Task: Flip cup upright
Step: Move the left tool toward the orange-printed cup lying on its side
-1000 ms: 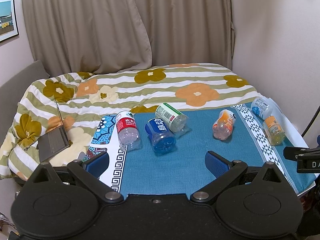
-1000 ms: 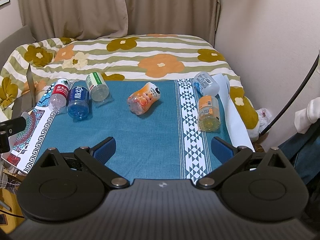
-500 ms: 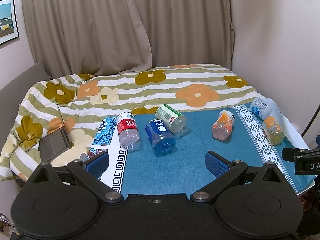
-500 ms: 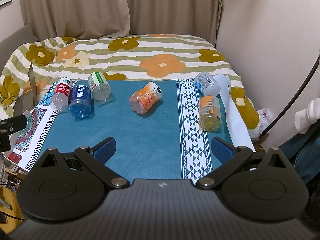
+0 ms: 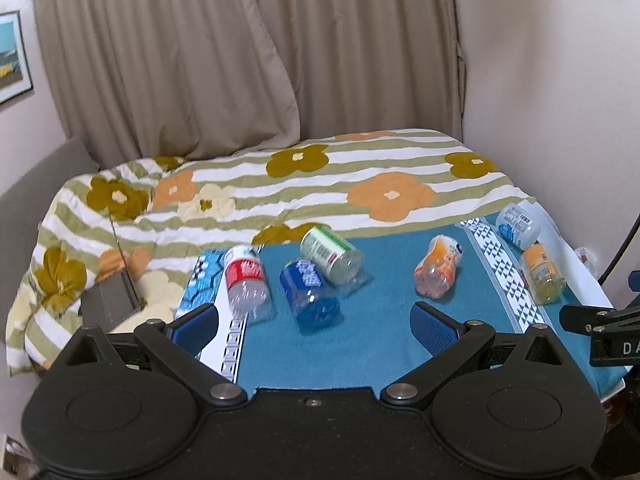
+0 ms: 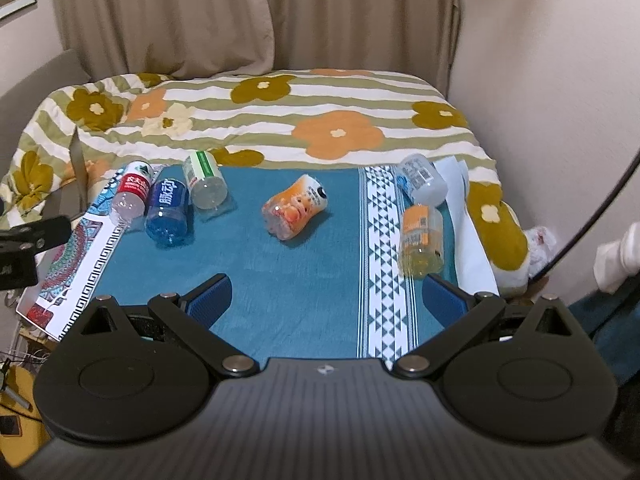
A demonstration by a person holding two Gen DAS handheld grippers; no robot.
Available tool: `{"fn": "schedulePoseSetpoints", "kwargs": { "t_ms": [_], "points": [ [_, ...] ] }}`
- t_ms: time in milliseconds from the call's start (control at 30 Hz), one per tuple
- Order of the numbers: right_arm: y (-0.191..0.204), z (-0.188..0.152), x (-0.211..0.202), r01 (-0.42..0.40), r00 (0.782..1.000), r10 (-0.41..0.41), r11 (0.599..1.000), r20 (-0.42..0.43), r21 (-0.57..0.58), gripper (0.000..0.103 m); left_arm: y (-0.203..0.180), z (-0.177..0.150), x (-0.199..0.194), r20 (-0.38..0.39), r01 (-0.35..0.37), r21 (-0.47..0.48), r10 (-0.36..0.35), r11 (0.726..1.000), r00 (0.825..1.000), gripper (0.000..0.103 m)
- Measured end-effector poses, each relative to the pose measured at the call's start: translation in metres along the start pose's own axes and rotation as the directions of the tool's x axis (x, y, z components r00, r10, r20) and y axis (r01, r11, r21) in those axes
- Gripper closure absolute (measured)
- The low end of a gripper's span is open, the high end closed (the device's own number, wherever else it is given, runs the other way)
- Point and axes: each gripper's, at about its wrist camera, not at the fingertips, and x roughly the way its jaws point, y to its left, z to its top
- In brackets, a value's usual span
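1. Grippers: left gripper [image 5: 314, 320] and right gripper [image 6: 326, 294] hang spread wide, empty.
2. Cups: six bottle-like cups lie toppled on the blue cloth [image 6: 280, 280]; orange cup [image 6: 295, 211] lies mid-cloth.
3. Grasp its body crosswise, then tip it gently.

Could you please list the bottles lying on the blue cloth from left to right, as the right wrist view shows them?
Red-label bottle → blue bottle → green-label bottle → orange cartoon bottle → orange-label bottle.
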Motion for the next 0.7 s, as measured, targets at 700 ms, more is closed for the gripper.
{"fn": "schedulePoseSetpoints", "kwargs": {
  "t_ms": [700],
  "points": [
    [-0.068, 0.023, 0.094, 0.113, 0.988, -0.084, 0.965, -0.129, 0.238, 0.0, -0.095, 0.084, 0.189, -0.227, 0.377, 0.249, -0.324, 0.892, 0.918, 0.0]
  ]
}}
